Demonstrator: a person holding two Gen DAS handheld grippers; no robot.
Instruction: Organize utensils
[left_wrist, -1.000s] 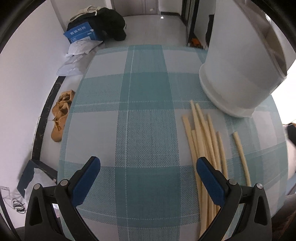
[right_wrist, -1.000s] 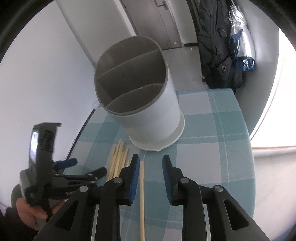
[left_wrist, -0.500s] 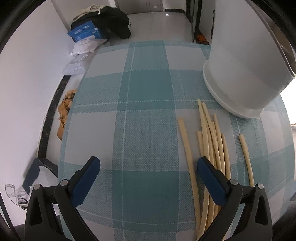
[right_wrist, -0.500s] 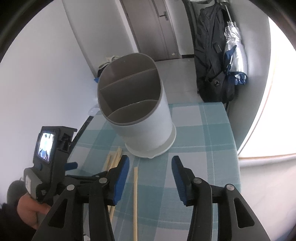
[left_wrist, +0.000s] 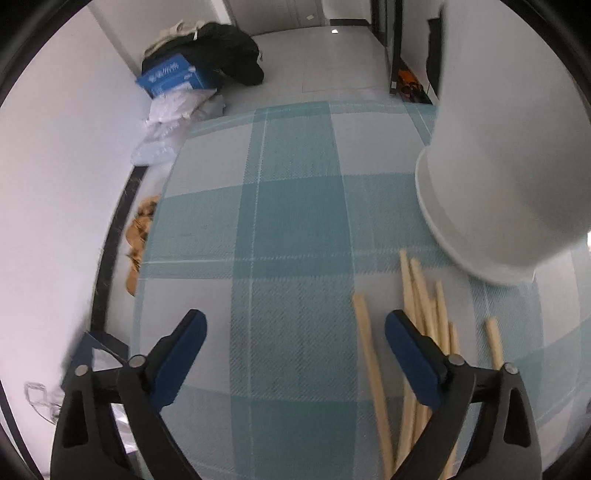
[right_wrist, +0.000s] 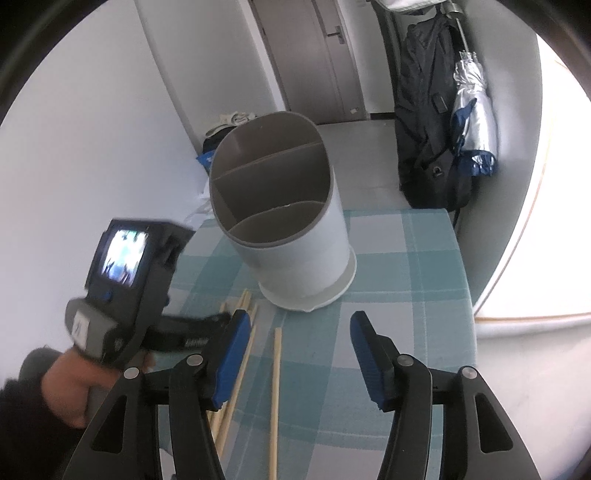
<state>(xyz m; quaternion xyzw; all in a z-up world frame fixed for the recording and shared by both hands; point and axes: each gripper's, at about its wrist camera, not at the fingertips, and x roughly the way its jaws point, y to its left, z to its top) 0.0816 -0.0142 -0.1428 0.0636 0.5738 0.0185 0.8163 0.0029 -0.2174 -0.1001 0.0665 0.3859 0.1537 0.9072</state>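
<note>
At the bottom of the right wrist view, the right gripper (right_wrist: 295, 354) stands released, jaws wide apart and nothing between them. A single chopstick (right_wrist: 275, 387) lies on the checked tablecloth (right_wrist: 406, 280) just inside the left finger, its long axis running up the frame toward the holder. Lower left, the left gripper (left_wrist: 295, 354) is likewise released; the chopstick bundle (left_wrist: 424, 332) lies under and beside its right finger, one stick (left_wrist: 369, 369) within the gap. Judgement: the right gripper is better placed for the lone chopstick. Further up, centre frame, the white utensil holder (right_wrist: 295, 254) stands upright; all three visible compartments appear empty.
</note>
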